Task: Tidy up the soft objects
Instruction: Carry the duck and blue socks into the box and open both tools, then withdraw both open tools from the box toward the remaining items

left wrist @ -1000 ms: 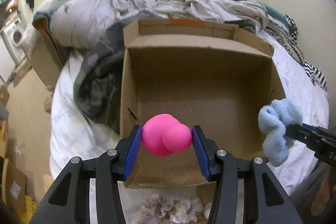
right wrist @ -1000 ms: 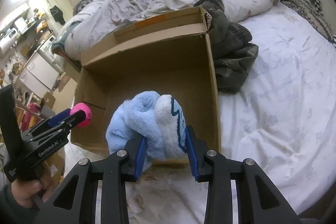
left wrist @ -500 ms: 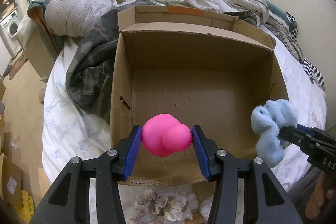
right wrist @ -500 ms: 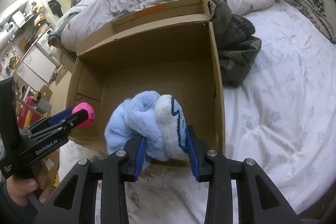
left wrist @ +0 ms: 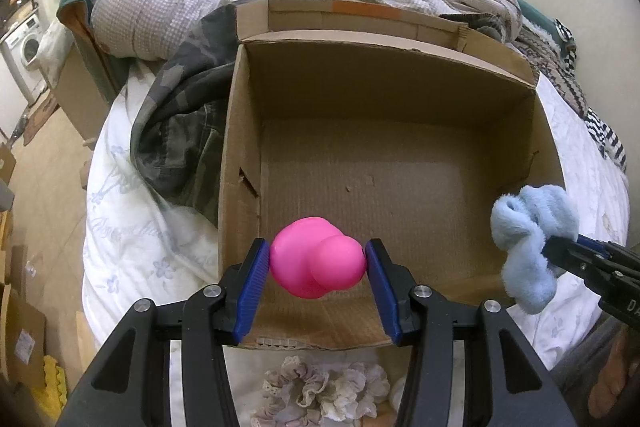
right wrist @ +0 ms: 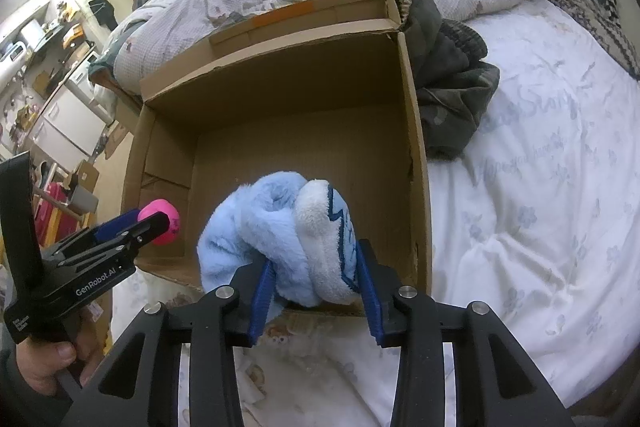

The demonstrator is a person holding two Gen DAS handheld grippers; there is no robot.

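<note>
Both carry loads over the open cardboard box [left wrist: 384, 115] mid-frame, ready to drop: left gripper [left wrist: 318, 269] pinches a pink squishy toy [left wrist: 316, 261], right gripper [right wrist: 314, 285] clamps a blue plush [right wrist: 280, 235]

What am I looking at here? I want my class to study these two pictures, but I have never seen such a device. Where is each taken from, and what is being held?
No robot is involved: a person holds a two-finger clamp tool in each hand, and each tool carries a wide-angle camera looking forward along its fingers. That is why the edges curve.

The left-tool picture shows the left gripper shut on a pink squishy toy. The right-tool picture shows the right gripper shut on a fluffy blue plush. Each tool also appears at the edge of the other's picture.

Both items hang over the near edge of an open cardboard box, which looks empty and sits on a bed with a white flowered sheet. A dark camouflage garment lies beside the box, a rumpled quilt behind it, and frilly scrunchies in front.
</note>
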